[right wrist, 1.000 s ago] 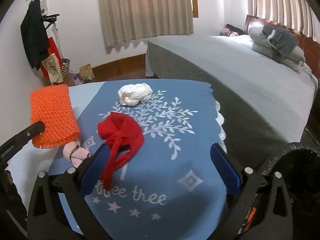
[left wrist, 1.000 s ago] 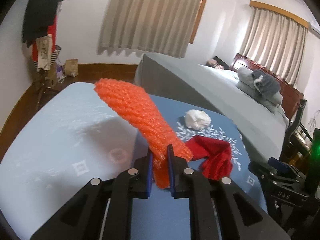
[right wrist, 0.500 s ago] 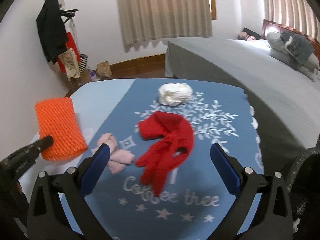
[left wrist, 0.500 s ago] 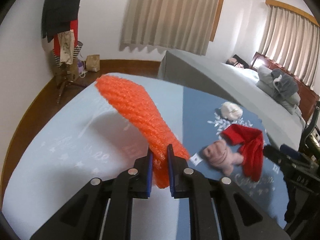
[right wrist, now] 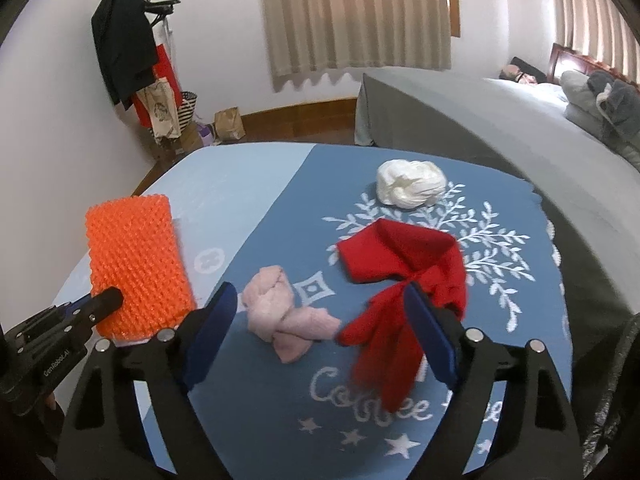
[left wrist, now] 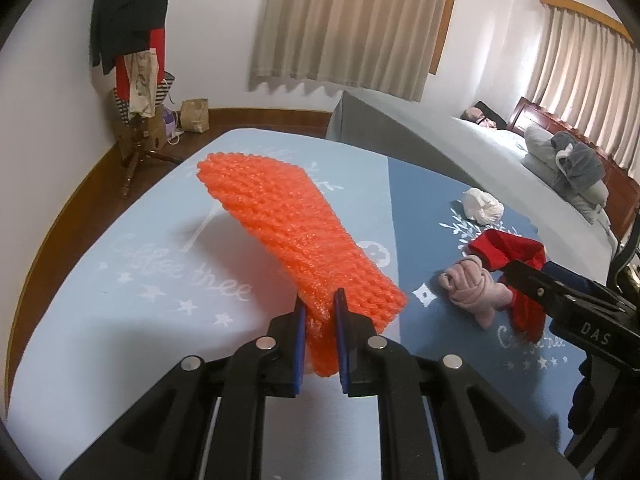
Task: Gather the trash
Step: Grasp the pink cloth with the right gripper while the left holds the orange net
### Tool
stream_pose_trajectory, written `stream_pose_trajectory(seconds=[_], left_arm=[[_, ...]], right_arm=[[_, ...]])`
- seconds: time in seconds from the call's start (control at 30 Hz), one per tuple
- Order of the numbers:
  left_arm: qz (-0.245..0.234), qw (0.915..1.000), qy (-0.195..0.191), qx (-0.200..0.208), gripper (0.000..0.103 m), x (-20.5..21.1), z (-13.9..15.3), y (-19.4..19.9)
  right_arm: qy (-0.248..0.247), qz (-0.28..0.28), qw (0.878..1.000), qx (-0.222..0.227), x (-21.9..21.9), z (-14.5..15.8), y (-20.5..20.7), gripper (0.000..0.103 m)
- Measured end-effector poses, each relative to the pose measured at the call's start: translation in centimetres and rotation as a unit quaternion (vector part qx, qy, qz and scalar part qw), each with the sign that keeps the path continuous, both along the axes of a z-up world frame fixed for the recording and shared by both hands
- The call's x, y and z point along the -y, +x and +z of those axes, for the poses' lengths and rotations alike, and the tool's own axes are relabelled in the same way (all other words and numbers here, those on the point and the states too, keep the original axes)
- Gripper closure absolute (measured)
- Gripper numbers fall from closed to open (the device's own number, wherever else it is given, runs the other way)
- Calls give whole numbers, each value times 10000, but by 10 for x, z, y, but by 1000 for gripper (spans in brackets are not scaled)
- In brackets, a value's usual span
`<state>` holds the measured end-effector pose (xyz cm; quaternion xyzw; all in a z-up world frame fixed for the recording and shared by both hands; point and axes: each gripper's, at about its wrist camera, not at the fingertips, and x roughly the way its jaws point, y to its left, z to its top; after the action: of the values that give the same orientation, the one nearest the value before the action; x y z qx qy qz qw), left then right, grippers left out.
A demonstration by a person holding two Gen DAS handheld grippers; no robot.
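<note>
Left gripper (left wrist: 319, 340) grips orange foam netting (left wrist: 292, 232); right gripper (right wrist: 320, 328), jaws just narrowing, straddles the near pink wad (right wrist: 286, 320), needing closure next.

One orange net (left wrist: 288, 232), three cloth bundles (right wrist: 288, 320).

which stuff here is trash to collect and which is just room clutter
Job:
- orange foam net, clamped in the left tongs
- pink wad, between the right tongs, which have just been closing
- red cloth
- white wad

Lying about:
- coat rack
- paper bag
- bed
</note>
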<state>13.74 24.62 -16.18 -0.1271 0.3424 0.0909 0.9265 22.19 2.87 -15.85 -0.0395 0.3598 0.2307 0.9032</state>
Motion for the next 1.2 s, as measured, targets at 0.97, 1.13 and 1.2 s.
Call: stream_pose_trajectory(seconds=[0.97,1.13,1.2], left_arm=[[60,10000,57,-7,90,-3,3,-6],[-130,9997,93,162,90,13,21,-8],[-224,9995,94,223,90,22,27,-9]], right_arm=[[186,359,9986,-352,-11,1,-4,61],[348,268,9989,-167,14,21,-18,61],[400,206,9989,-112,23,28,-22,61]])
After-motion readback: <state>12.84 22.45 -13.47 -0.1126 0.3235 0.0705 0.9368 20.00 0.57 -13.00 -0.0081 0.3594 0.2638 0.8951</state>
